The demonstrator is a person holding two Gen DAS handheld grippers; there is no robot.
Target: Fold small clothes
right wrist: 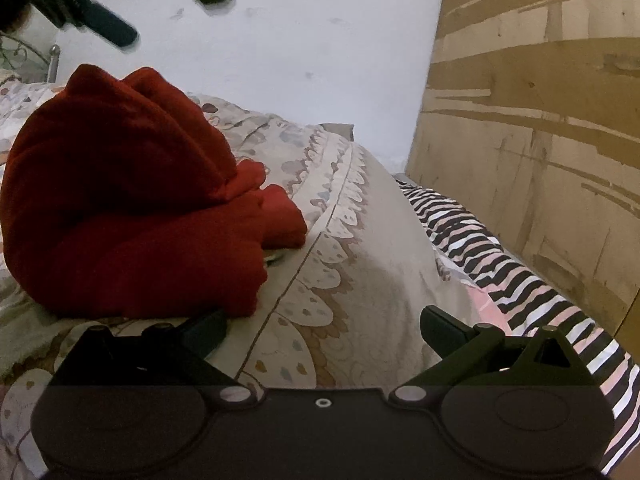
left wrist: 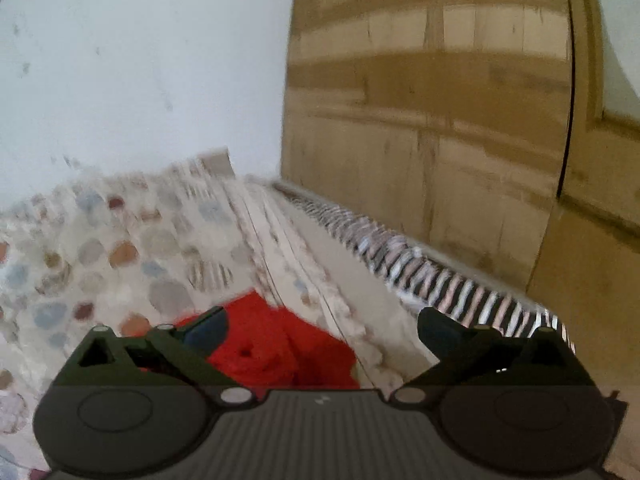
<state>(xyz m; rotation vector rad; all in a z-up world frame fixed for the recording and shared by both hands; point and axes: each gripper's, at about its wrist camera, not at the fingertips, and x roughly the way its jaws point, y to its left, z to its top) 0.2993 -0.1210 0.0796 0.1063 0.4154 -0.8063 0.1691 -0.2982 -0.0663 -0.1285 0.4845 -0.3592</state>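
A red knitted garment [right wrist: 128,204] lies bunched in a heap on the patterned bedspread [right wrist: 352,240]. In the left wrist view it [left wrist: 276,344] shows below and between the fingers. My left gripper [left wrist: 320,326] is open and empty, held above the garment; it also shows in the right wrist view [right wrist: 168,4] at the top left, in the air over the heap. My right gripper [right wrist: 322,330] is open and empty, low over the bedspread, with its left finger [right wrist: 204,332] close to the garment's near edge.
A black-and-white striped cloth [right wrist: 500,264] runs along the bed's right edge. A brown wooden wardrobe [right wrist: 540,140] stands right beside it. A white wall [right wrist: 300,48] is behind the bed. A metal bed frame [right wrist: 52,60] shows far left.
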